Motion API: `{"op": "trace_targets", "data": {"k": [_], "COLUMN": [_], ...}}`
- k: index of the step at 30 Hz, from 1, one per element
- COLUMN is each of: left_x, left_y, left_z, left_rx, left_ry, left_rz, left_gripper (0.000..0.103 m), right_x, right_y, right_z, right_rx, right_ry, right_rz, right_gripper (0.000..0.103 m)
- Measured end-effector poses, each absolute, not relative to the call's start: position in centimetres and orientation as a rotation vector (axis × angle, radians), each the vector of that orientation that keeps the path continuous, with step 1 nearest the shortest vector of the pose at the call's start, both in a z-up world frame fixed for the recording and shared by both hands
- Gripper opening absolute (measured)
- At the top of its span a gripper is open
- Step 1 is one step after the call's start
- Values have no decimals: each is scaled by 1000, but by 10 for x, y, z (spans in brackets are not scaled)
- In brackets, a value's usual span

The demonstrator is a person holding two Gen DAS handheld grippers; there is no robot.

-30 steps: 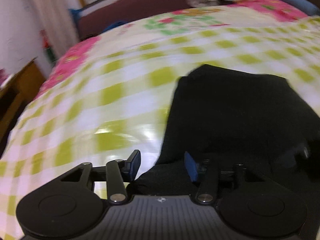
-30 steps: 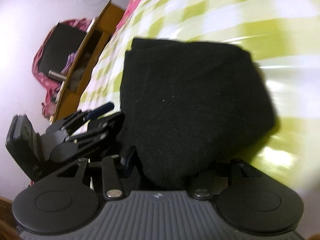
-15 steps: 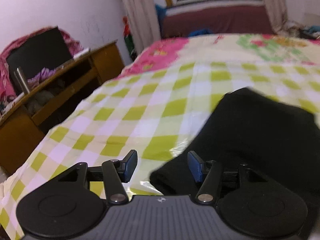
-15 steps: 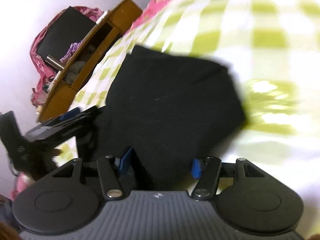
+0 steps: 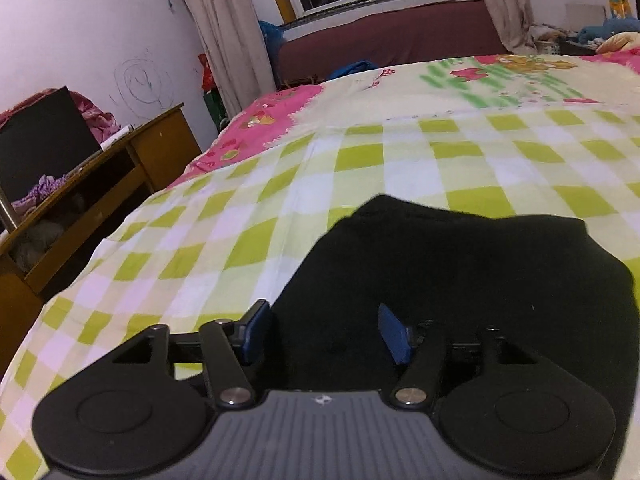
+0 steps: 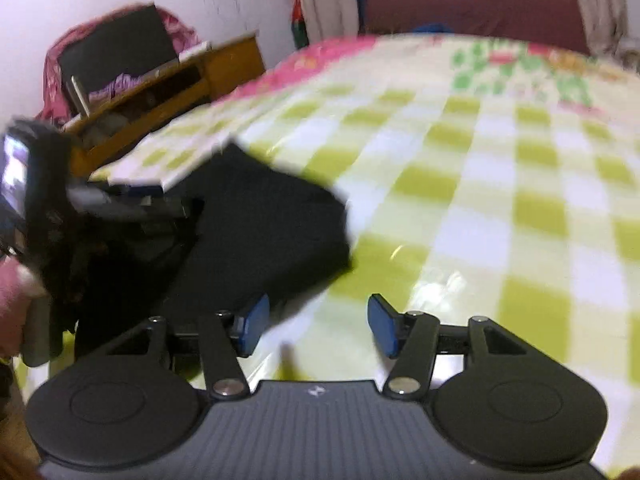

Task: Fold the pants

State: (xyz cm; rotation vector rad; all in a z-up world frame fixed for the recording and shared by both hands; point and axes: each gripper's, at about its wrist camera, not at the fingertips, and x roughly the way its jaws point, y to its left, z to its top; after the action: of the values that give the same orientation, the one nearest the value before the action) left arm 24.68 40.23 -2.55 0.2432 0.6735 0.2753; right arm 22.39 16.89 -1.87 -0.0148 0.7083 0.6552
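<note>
The black pants (image 5: 460, 264) lie folded into a thick pad on the green-and-white checked bed cover (image 5: 224, 240). My left gripper (image 5: 325, 332) hovers at their near edge. Its jaws are opening, the dark cloth shows between the blue pads, and neither pad presses on it. In the right wrist view the pants (image 6: 260, 220) lie to the left of my right gripper (image 6: 318, 328). That gripper's jaws are closing over bare bed cover (image 6: 480, 208) with nothing between them. The left gripper (image 6: 160, 200) appears blurred at the pants' left side, with a person's hand (image 6: 12, 292) behind it.
A wooden desk (image 5: 100, 184) with a dark screen and clutter stands off the bed's left edge. Beyond the checked cover are a pink floral sheet (image 5: 256, 124) and a dark red bench (image 5: 392, 36) under the window. Checked cover stretches to the right of the pants.
My right gripper has lifted and rolled level, and the pants no longer sit between its fingers. My left gripper swung left off the pants, then back over their near edge, with its jaws wider.
</note>
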Motion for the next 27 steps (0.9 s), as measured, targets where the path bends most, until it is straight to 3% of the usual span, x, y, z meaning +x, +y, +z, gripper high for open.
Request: {"op": "trace_targets", "data": {"k": [4, 6, 10, 15, 24, 27], "left_x": [257, 253, 242, 222, 160, 147], "left_y": [414, 422, 436, 451, 435, 438], "left_z": [-16, -15, -26, -15, -3, 8], "left_rx": [189, 166, 159, -2, 101, 12], "left_ry": [696, 694, 678, 679, 730, 742], "left_rz": [269, 283, 299, 333, 489, 467], "left_gripper": [82, 88, 103, 103, 103, 103], "right_x": [261, 288, 303, 299, 251, 227], "right_y": [222, 246, 251, 238, 167, 145], "right_z": [-11, -28, -58, -38, 1, 3], "right_rx": [-19, -17, -55, -61, -83, -38], "right_ry": [689, 752, 798, 794, 745, 775], "right_rz": [750, 727, 714, 715, 689, 710], "right_gripper": [52, 47, 47, 43, 46, 46]}}
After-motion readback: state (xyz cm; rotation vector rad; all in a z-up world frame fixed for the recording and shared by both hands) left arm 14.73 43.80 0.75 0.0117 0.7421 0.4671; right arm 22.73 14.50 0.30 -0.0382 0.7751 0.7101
